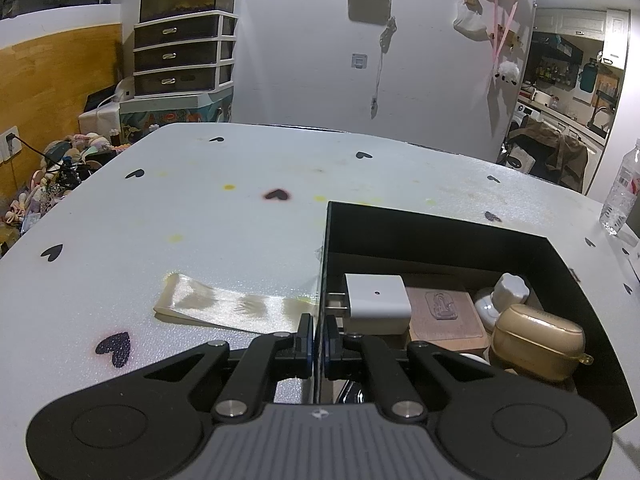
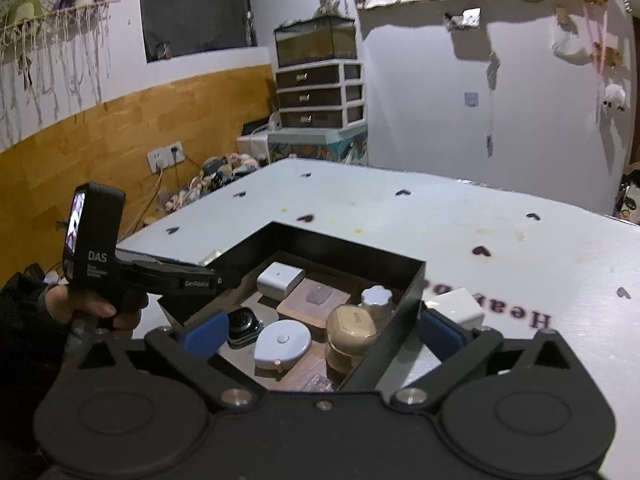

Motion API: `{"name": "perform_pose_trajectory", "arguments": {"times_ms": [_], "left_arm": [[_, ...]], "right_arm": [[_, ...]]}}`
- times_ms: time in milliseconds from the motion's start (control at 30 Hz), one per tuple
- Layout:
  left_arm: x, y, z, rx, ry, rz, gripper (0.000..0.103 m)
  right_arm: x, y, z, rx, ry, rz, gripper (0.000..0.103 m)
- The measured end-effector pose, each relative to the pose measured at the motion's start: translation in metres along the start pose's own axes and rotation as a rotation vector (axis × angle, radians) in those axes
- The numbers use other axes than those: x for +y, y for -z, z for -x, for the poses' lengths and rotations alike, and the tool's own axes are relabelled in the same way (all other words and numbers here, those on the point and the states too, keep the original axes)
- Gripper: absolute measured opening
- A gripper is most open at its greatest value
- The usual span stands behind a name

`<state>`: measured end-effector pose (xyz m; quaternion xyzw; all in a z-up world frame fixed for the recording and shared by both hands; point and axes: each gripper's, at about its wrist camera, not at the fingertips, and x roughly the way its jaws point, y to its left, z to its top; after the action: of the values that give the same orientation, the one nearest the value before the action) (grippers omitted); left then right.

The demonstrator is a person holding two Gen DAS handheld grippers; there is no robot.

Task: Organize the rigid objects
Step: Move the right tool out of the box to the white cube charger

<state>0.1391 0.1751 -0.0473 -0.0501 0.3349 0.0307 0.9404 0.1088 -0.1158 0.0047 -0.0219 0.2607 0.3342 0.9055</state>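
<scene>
Left wrist: left claw (image 1: 319,334) clenched on open black rectangular box's left wall (image 1: 320,264); right claw (image 2: 320,330) released, wide, over the box on the white heart-print desk (image 2: 440,216).

White tabletop (image 1: 240,216) w/ black heart marks + yellowish stains. On it: black open box (image 1: 440,236), its left wall between left fingers (image 1: 306,336); shiny ribbon strip (image 1: 228,304) just ahead-left of them; clear water bottle (image 1: 622,192) far right.
</scene>
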Motion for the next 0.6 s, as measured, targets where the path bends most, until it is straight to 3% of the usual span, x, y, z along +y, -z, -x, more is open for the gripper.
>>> {"name": "perform_pose_trajectory", "arguments": {"times_ms": [333, 600], "left_arm": [[0.000, 0.000, 0.001, -0.001, -0.002, 0.001, 0.004], [0.000, 0.000, 0.001, -0.002, -0.001, 0.003, 0.004]], "right_arm": [[-0.019, 0.021, 0.022, -0.088, 0.095, 0.017, 0.103], [-0.050, 0.034, 0.008, -0.108, 0.207, 0.086, 0.103]]}}
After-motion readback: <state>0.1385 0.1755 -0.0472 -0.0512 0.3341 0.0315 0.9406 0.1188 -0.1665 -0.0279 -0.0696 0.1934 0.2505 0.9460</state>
